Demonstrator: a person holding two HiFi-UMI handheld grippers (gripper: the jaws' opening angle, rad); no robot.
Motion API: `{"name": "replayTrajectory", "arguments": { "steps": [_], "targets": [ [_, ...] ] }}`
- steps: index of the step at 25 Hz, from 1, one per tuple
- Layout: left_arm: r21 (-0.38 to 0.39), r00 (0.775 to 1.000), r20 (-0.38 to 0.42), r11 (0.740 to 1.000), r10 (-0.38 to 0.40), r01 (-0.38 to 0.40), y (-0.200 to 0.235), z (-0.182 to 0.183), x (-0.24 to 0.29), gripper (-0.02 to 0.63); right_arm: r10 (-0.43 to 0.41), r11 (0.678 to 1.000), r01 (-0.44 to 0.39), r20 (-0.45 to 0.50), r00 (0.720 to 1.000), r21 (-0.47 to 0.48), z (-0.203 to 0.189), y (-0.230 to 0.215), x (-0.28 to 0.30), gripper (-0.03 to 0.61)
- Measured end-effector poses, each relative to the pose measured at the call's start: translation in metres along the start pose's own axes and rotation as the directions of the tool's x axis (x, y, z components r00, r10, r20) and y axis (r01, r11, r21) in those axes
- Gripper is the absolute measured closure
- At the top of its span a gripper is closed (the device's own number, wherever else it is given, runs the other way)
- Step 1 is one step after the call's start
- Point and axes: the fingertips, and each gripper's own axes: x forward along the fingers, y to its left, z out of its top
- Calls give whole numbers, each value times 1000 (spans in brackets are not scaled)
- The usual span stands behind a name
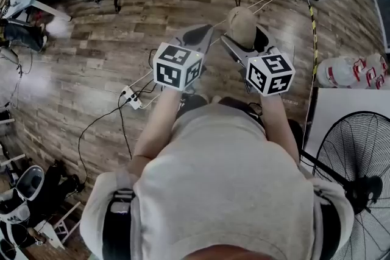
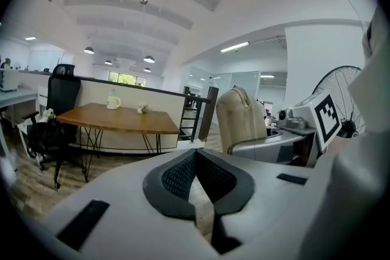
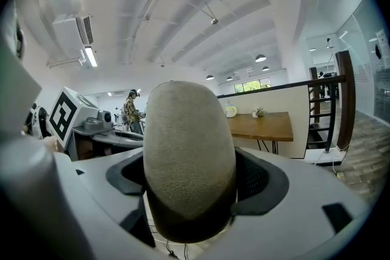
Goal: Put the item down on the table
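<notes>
A beige, rounded fabric pouch (image 1: 241,26) stands upright between the jaws of my right gripper (image 1: 245,41), which is shut on it, jaws wide around its body. In the right gripper view the pouch (image 3: 189,143) fills the gap of the gripper (image 3: 192,192), held in the air above the wooden floor. My left gripper (image 1: 207,33) is just left of it, shut with nothing between its pads (image 2: 196,155). From the left gripper view the pouch (image 2: 239,119) shows a seam along its top. A wooden table (image 2: 122,120) stands ahead, some way off.
The wooden table (image 3: 261,125) carries a jug and a small plant. A black chair (image 2: 58,115) stands left of it and stairs (image 2: 194,114) to its right. A power strip (image 1: 131,97) with cables lies on the floor. A standing fan (image 1: 356,173) is at my right.
</notes>
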Motion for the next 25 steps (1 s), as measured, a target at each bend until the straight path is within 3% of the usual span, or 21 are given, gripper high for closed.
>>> {"name": "replayTrajectory", "arguments": {
  "steps": [13, 21, 25],
  "targets": [
    [-27, 999, 51, 1000, -8, 9, 34, 1, -15, 601, 36, 998, -37, 36, 999, 45, 0, 19, 27, 169],
    [-72, 999, 34, 997, 3, 0, 52, -9, -14, 601, 33, 998, -34, 15, 999, 57, -7, 11, 51, 169],
    [-100, 999, 23, 994, 39, -37, 76, -12, -4, 601, 85, 994, -84, -1, 996, 70, -9, 4, 78, 169]
  ]
}}
